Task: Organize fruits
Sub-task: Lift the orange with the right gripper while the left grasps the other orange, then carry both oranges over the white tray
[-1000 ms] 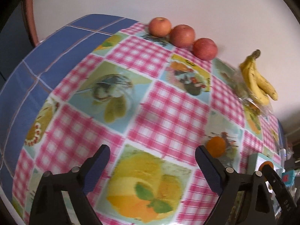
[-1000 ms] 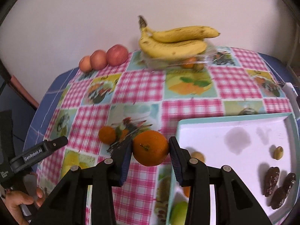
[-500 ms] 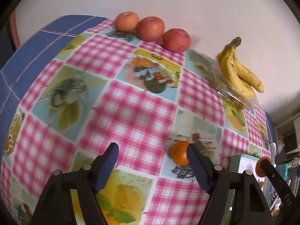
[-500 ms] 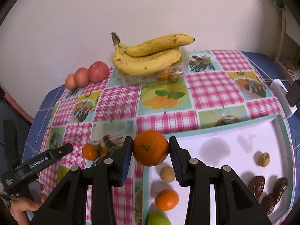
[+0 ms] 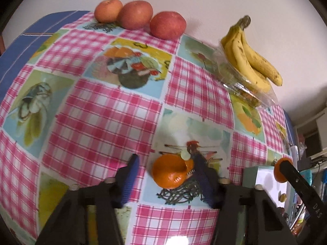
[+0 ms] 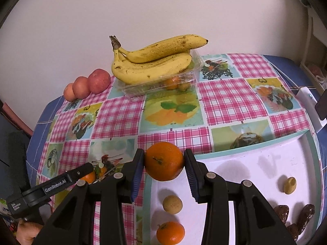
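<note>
A small tangerine (image 5: 170, 172) lies on the checked tablecloth (image 5: 98, 120). My left gripper (image 5: 166, 163) is open, with one finger on each side of the tangerine and the right finger (image 5: 201, 175) nearly against it. My right gripper (image 6: 164, 156) is shut on a bigger orange (image 6: 164, 161) and holds it above the left rim of the white tray (image 6: 245, 149). In the right wrist view the left gripper (image 6: 81, 173) half hides the tangerine (image 6: 90, 177). The held orange (image 5: 278, 169) also shows at the right of the left wrist view.
The tray holds a tangerine (image 6: 170, 232), a small tan fruit (image 6: 172, 204), a yellowish nut (image 6: 289, 182) and dates (image 6: 304, 216). Bananas (image 6: 155, 61) rest on a clear plastic box (image 6: 141, 86) by the wall. Three apples (image 6: 90, 83) line the far left edge.
The left gripper has moved forward until its fingers straddle the small tangerine. The right gripper has carried its orange right, over the tray's left rim.
</note>
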Demonstrator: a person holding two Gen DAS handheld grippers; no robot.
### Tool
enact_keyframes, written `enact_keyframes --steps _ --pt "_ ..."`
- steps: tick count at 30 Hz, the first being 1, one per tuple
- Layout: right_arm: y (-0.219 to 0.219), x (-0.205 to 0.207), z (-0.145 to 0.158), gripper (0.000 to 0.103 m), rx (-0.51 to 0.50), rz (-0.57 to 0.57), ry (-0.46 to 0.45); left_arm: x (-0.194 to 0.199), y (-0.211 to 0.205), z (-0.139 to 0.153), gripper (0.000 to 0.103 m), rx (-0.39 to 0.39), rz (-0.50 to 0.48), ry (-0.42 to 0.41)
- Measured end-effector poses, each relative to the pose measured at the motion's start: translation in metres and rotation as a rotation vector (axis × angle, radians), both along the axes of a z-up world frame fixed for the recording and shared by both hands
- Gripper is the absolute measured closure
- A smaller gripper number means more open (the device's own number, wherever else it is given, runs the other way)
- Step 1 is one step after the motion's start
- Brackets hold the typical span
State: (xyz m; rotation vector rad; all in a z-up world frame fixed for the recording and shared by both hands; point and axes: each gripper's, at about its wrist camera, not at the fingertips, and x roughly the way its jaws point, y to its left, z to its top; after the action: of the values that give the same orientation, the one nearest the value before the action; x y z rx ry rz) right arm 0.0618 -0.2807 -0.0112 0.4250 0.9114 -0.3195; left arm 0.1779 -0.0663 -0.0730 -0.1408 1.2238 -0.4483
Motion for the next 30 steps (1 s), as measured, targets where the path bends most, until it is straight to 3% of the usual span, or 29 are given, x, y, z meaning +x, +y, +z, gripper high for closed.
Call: enact_keyframes --steps 5,12,20,30 --pt "0.0 -0.002 0.003 0.062 0.001 -0.001 -0.001 -0.001 0.0 -0.001 0.065 -0.006 0.01 0.013" --pt "-0.003 -0.006 0.01 0.062 -0.001 -0.005 -0.006 -0.004 0.003 0.003 0.066 -0.005 0.034 0.025" --pt "-0.023 -0.021 0.013 0.062 -0.006 -0.05 0.03 -0.012 0.004 0.035 0.066 -0.065 0.045 -0.021" --pt "-0.076 -0.058 0.009 0.062 0.007 -0.153 0.07 -0.032 -0.034 0.063 0.066 -0.109 -0.023 -0.052"
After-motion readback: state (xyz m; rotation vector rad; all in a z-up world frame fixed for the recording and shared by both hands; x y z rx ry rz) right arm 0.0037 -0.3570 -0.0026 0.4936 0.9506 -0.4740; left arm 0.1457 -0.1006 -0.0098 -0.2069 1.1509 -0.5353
